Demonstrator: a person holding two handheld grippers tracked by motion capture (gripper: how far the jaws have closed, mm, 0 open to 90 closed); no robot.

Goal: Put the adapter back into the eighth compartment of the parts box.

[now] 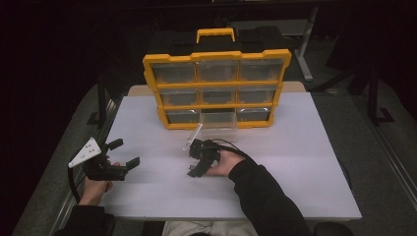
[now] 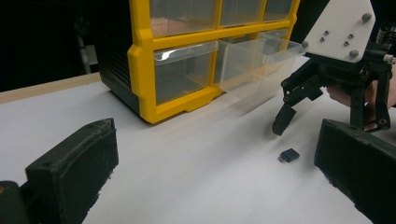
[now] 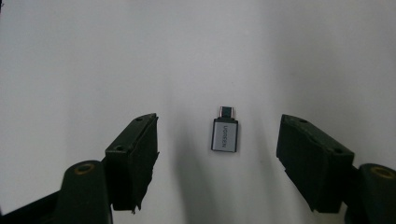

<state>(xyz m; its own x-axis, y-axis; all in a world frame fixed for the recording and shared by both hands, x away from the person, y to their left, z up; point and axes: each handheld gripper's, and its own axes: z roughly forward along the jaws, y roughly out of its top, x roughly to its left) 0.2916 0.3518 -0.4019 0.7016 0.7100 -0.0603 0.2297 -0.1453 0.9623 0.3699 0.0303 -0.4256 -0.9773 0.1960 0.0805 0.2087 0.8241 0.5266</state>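
- One worktop (image 1: 295,162): a white sheet that carries everything else
- One organiser (image 1: 216,88) at the far middle of the worktop: a yellow frame with a yellow handle on a black body, standing upright, its front facing the near side
- Nine clear drawers in that frame, three rows of three; one drawer (image 2: 254,58), the middle one of the bottom row, is pulled out toward the near side, and the other eight sit flush
- Two claws, one in each hand; the left claw (image 1: 124,153) is near the left edge of the worktop, its jaws wide apart with nothing between them
- The right claw (image 1: 194,160) is at the near middle of the worktop, just in front of the pulled-out drawer and pointing down; its jaws are apart, one on either side of the adapter, and neither pad touches it
- One adapter (image 3: 225,133): a small flat block with a grey metal shell, dark lettering along its face and a narrower plug at one end; it lies flat on the bare worktop, midway between the right claw's jaws
- In the left gripper view the adapter (image 2: 289,155) looks dark and lies just below the tip of the right claw (image 2: 285,122)
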